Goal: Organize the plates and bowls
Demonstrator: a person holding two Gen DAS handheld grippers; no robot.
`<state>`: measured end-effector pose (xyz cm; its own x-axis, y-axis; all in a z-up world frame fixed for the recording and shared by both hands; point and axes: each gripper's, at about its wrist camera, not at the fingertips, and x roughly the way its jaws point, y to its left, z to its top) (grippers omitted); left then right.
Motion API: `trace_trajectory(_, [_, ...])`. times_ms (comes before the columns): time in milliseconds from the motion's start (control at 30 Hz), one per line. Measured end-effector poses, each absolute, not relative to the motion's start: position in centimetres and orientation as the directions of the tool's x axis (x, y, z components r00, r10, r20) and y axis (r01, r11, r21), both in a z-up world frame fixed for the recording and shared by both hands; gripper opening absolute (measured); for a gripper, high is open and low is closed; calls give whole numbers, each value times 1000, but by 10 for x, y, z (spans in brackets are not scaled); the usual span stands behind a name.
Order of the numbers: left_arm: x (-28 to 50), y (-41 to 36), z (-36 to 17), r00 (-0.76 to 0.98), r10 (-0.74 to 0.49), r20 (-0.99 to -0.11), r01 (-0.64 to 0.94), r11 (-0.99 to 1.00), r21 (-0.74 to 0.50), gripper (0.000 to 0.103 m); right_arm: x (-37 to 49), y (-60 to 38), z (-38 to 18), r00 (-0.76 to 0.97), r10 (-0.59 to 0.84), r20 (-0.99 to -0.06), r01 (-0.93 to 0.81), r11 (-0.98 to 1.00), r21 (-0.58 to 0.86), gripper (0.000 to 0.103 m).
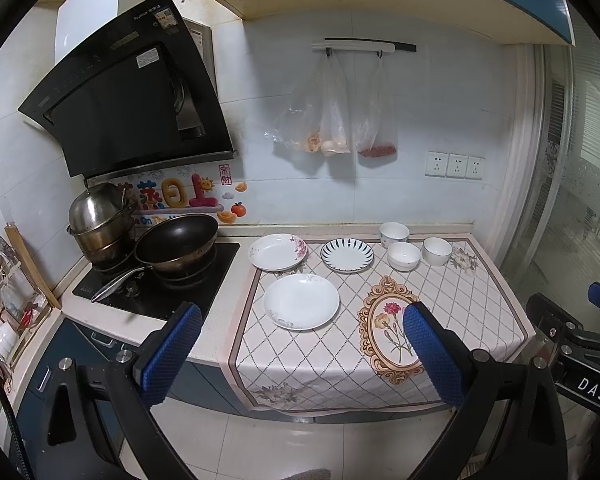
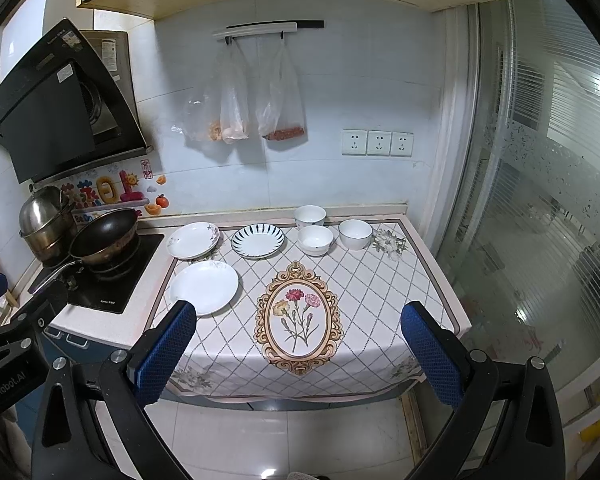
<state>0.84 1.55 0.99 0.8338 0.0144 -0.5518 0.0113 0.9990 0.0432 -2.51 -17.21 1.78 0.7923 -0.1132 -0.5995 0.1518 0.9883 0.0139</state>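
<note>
While I hold both grippers back off the counter edge with jaws spread wide and empty, the nearest white plate lies flat on the tablecloth ahead, straight before my left gripper and left of my right gripper.

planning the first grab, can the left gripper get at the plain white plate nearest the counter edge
Probably yes: the left gripper is open and empty, the white plate lies alone on the cloth just ahead, nothing stacked on it or between them.
</note>
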Motion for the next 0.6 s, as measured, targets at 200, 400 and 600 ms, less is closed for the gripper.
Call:
trace_trajectory(200, [19, 18, 6, 831, 12, -556, 16, 999, 45, 103, -15, -165, 19, 791, -115, -600, 153, 988, 11, 103])
trace_trajectory(400, [34, 32, -4, 833, 16, -554, 6, 999, 38, 103, 0, -158, 12, 794, -86, -602, 145, 988, 51, 103])
trace_trajectory(600, [72, 58, -39, 807, 54, -588, -44, 999, 31, 103, 37, -156, -24, 791, 25, -611, 85, 985, 150, 103])
